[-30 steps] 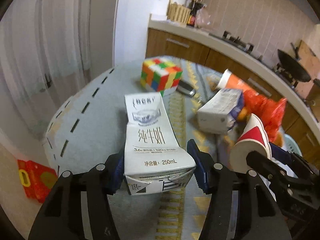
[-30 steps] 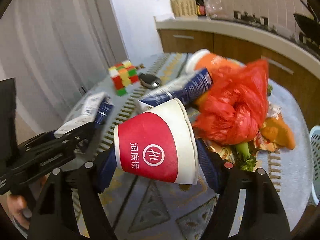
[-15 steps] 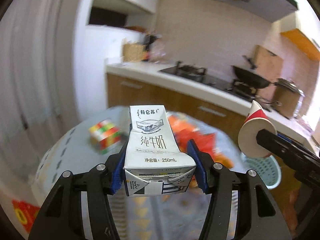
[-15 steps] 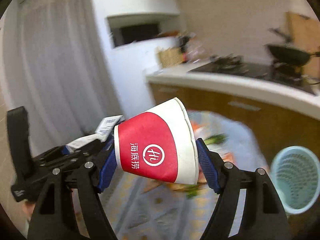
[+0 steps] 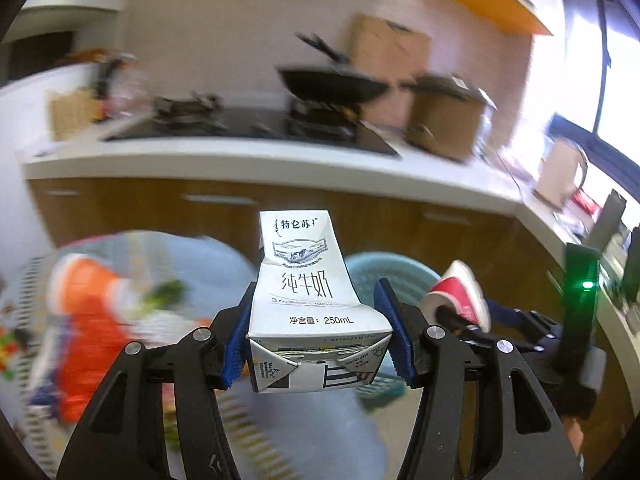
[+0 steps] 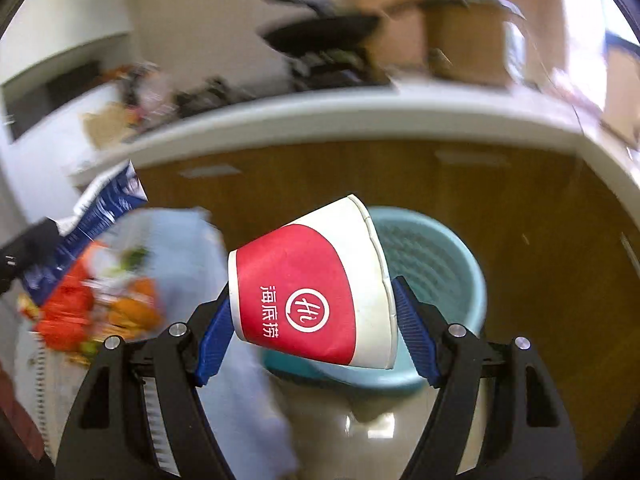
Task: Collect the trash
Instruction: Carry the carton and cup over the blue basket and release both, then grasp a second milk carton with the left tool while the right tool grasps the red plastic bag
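Observation:
My left gripper [image 5: 316, 344] is shut on a white 250 mL milk carton [image 5: 310, 300], blue pads pressing its two sides, held in the air. My right gripper [image 6: 316, 338] is shut on a red and white paper cup [image 6: 312, 292] lying on its side, rim to the right. A light blue plastic waste basket [image 6: 444, 272] stands on the floor just behind the cup; the same basket [image 5: 384, 268] shows behind the carton. In the left wrist view the cup [image 5: 460, 300] and the right gripper's arm appear low at the right.
The round table [image 6: 192, 248] with red bag, peels and other litter lies at the left, blurred. A wooden cabinet front [image 6: 400, 176] under a white counter [image 5: 240, 168] with stove and wok runs behind the basket. Pale glossy floor [image 6: 384, 420] lies below.
Both grippers have swung right, away from the table, each keeping its load. The table slid to the left edge of both views and the blue basket now sits behind the carton and the cup.

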A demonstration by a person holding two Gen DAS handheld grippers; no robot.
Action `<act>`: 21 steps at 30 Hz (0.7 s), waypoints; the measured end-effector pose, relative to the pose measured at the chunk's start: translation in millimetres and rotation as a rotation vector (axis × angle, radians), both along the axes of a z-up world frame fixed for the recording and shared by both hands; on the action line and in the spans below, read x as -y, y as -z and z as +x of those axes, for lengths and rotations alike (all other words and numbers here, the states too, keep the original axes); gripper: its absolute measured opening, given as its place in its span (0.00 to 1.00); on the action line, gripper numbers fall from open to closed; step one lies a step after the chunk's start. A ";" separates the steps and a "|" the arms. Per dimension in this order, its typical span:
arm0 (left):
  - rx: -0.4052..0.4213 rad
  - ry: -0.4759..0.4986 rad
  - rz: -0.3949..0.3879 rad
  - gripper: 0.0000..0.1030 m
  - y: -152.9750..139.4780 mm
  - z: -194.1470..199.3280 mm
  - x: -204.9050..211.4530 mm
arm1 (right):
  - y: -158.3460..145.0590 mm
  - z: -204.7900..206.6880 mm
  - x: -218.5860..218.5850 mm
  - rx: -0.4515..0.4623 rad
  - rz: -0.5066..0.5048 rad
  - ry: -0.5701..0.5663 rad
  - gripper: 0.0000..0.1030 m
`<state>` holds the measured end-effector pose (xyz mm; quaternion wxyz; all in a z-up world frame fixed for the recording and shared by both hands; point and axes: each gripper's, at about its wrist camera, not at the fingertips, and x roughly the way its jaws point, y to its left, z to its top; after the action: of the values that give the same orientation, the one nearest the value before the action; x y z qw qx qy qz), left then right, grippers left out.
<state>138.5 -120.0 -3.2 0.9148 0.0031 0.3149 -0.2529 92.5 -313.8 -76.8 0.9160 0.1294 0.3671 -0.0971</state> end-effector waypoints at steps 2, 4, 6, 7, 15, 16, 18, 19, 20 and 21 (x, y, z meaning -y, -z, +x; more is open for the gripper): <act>-0.047 0.044 0.005 0.53 19.9 8.0 23.6 | 22.9 5.8 14.6 -0.057 0.009 0.034 0.68; -0.104 0.077 0.018 0.53 42.4 21.9 47.4 | 39.9 9.8 27.7 -0.107 0.019 0.056 0.68; -0.158 0.111 0.029 0.53 63.7 33.4 65.9 | 52.3 13.3 35.2 -0.142 0.011 0.069 0.68; -0.174 0.121 0.035 0.53 71.2 35.4 71.5 | 60.1 16.5 40.1 -0.161 0.001 0.079 0.69; -0.319 0.146 0.100 0.54 126.3 67.4 104.2 | 86.4 35.9 54.7 -0.245 -0.044 0.105 0.69; -0.323 0.141 0.100 0.55 130.0 69.6 104.3 | 86.5 37.1 56.2 -0.248 -0.048 0.107 0.69; -0.330 0.129 0.100 0.60 134.7 73.7 103.3 | 88.5 37.3 61.1 -0.253 -0.048 0.111 0.69; -0.328 0.123 0.100 0.63 134.8 74.3 103.8 | 90.1 36.9 63.1 -0.256 -0.046 0.117 0.69; -0.326 0.117 0.098 0.65 135.1 75.9 104.8 | 91.3 36.7 65.4 -0.257 -0.041 0.123 0.69; -0.323 0.115 0.091 0.68 134.9 77.1 103.3 | 91.8 36.8 67.7 -0.259 -0.036 0.129 0.69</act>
<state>215.7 -223.3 -138.1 0.8352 0.0218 0.4681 -0.2877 129.3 -381.6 -168.6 0.8550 0.1228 0.4713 -0.1783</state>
